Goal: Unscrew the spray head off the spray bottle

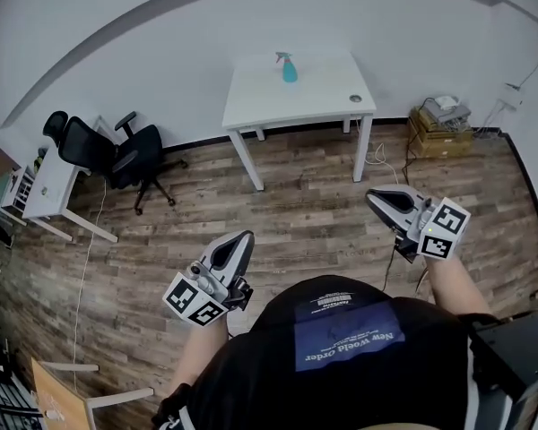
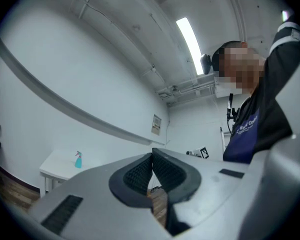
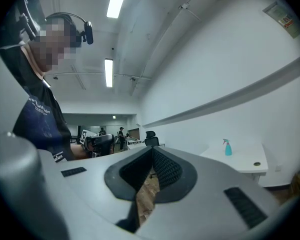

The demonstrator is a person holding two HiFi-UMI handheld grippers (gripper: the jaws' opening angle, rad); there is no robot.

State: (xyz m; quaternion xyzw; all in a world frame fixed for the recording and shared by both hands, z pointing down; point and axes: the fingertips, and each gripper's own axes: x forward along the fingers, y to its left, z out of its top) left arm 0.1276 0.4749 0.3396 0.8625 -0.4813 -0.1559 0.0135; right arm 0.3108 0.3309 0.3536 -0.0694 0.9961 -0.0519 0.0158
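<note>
Standing well back from the white table [image 1: 327, 97], you hold the left gripper [image 1: 240, 240] at 7 o'clock and the right gripper [image 1: 377, 198] at 3 o'clock; both have their jaws pressed together, empty. The teal spray bottle [image 1: 289, 68] stands upright on the table at 12 o'clock.

Far off on the white square table [image 1: 314, 97], the teal plastic spray bottle [image 1: 289, 68] is too small to show how its head sits. The small dark round thing [image 1: 356, 98] near the table's corner cannot be named.
</note>
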